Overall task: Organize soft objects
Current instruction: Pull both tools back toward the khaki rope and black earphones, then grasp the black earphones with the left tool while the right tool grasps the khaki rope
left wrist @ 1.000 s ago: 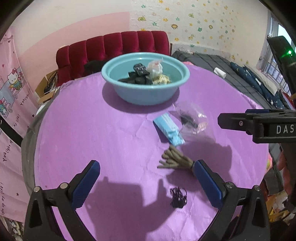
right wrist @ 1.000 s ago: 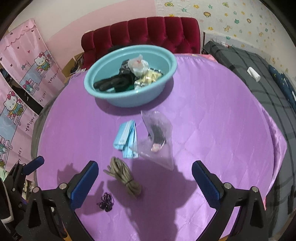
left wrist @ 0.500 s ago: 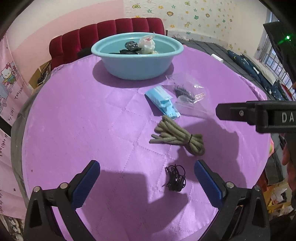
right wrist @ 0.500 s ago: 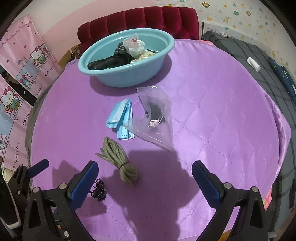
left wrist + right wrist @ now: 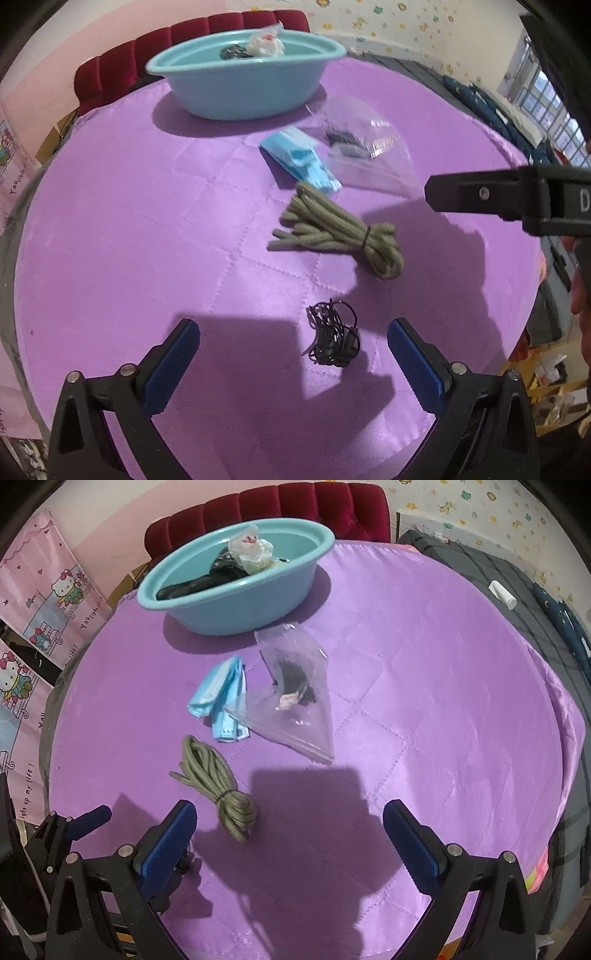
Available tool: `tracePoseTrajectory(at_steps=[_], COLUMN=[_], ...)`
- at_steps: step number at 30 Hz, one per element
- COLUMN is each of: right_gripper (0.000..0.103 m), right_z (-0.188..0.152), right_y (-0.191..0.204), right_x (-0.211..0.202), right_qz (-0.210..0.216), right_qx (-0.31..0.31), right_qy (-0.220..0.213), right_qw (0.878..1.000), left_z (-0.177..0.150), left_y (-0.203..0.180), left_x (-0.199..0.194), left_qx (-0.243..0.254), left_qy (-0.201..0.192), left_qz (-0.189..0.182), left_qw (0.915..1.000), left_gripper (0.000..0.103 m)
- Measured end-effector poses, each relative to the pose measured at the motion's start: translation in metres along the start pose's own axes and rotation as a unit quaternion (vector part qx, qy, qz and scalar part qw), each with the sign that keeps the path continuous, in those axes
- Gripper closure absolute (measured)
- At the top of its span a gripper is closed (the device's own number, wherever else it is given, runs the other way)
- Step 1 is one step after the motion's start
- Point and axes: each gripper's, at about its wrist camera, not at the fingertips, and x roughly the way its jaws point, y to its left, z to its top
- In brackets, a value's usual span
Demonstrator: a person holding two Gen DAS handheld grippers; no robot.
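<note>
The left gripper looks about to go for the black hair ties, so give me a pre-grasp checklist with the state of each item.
1. Left gripper open: ok, jaws spread wide and empty.
2. Hair ties between the left fingers: ok, though they sit nearer the right-side finger.
3. Hair ties apart from the rope: ok, bare cloth between them.
4. Right gripper clear of the grasp: ok, open and empty, off to the side over the rope end.
5. Basin has room: ok, some items inside, space left.
6. Height of the left fingers above the cloth: cannot tell.
</note>
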Motion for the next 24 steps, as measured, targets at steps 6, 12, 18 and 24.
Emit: tracePoseTrajectory(at_steps=[6, 12, 18, 24], right_gripper=[0.0, 0.0, 0.0, 0.0], right_z=[-0.003, -0.006, -0.004, 0.0], right_y=[-0.005, -0.004, 0.003, 0.021], right_x=[0.011, 0.019, 0.024, 0.027], right_qz=[0.005, 0.017, 0.028, 0.046], right_qx=[0.007, 0.01, 0.006, -0.016], right_qy=[0.01, 0.017, 0.022, 0.021], right_qw=[1.0, 1.0, 0.999, 0.999], left_z=[-0.002, -0.003, -0.009, -0.005], left_y=[-0.011, -0.014, -0.012, 0.003], left_x=[0.015, 0.026, 0.026, 0.014], left_qx=[0.018, 0.02, 0.022, 0.002], left_qy=[0.012, 0.027, 0.025, 0.019], left_qz=[-0.003, -0.022, -0.045, -0.034], left_qw=[0.9998, 0.9992, 0.9984, 0.9992], left_gripper=[0.023, 0.08, 0.081, 0.081])
